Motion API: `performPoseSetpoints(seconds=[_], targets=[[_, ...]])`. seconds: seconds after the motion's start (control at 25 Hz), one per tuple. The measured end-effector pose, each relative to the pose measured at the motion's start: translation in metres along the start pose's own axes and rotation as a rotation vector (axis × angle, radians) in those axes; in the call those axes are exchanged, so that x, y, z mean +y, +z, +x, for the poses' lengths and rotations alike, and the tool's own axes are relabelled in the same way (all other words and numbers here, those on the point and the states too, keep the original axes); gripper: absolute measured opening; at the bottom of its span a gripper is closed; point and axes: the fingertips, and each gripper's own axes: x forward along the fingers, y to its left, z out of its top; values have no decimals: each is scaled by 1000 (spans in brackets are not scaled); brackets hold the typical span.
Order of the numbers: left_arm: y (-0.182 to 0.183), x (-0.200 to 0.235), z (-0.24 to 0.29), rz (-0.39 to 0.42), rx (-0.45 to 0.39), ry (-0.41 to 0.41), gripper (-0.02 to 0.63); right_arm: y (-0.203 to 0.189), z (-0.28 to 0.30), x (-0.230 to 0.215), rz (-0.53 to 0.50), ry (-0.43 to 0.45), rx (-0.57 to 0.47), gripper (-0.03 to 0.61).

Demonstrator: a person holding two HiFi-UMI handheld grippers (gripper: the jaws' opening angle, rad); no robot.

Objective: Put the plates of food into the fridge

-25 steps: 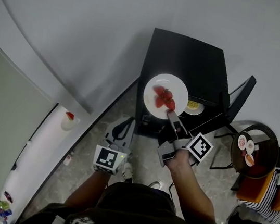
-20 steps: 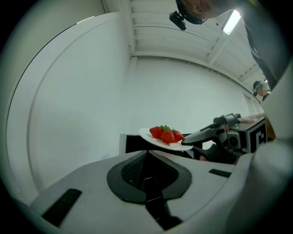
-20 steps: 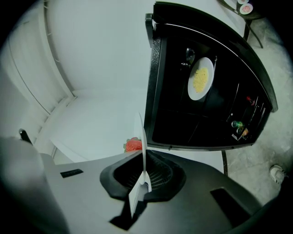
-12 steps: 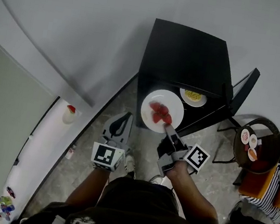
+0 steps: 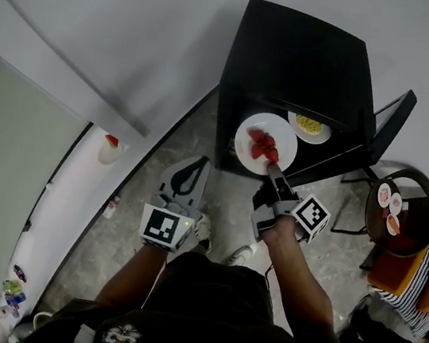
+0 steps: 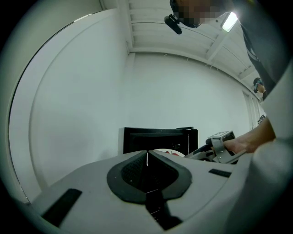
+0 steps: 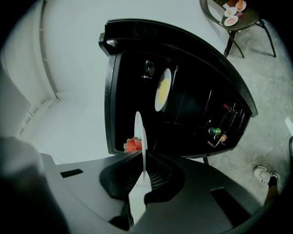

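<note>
**Right jaws clamped on the red-food plate at the fridge mouth; left jaws closed, empty**

- Right gripper [image 5: 273, 169]: jaws clenched on the near rim of the white plate [image 5: 244, 149]. The right gripper view shows the rim pinched between the pads.
- The plate is a thin round disc, smooth and glossy, so no long axis. In the head view it sits face up and sticks straight out from the jaws toward the fridge [image 5: 298, 51].
- Seen from the right gripper, the plate is edge-on, a thin white line running away from the jaws.
- The red food [image 5: 263, 144] is lumpy and wet-looking, piled near the plate's centre.
- The plate sits at the fridge's open front. Can't tell whether its far rim is past the threshold.
- The fridge is a boxy, matte black cabinet with a dark interior. Its door [image 5: 387, 125] is swung open on the right, with cans on the door shelf [image 7: 217, 132].
- A second white plate [image 5: 321, 137] with yellow food is already inside, beyond the held one.
- Left gripper [image 5: 195, 164]: jaws pressed together, nothing between them. It points at the fridge, left of the plate and clear of it.
- The floor is pale mottled stone.
- A small round worktop [image 5: 407, 242] carrying small dishes stands right of the door.
</note>
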Motion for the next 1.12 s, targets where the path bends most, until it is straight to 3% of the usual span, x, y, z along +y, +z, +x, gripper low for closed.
performPoseSetpoints(seconds=[0.6, 0.92, 1.12], targets=[[-38, 22, 10, -25, 70, -24, 21, 32, 88, -34, 54, -45, -147, 34], [-45, 25, 20, -34, 78, -48, 21, 38, 119, -33, 144, -53, -222, 34], [-45, 28, 26, -33, 75, -52, 21, 39, 132, -24, 127, -48, -219, 34]])
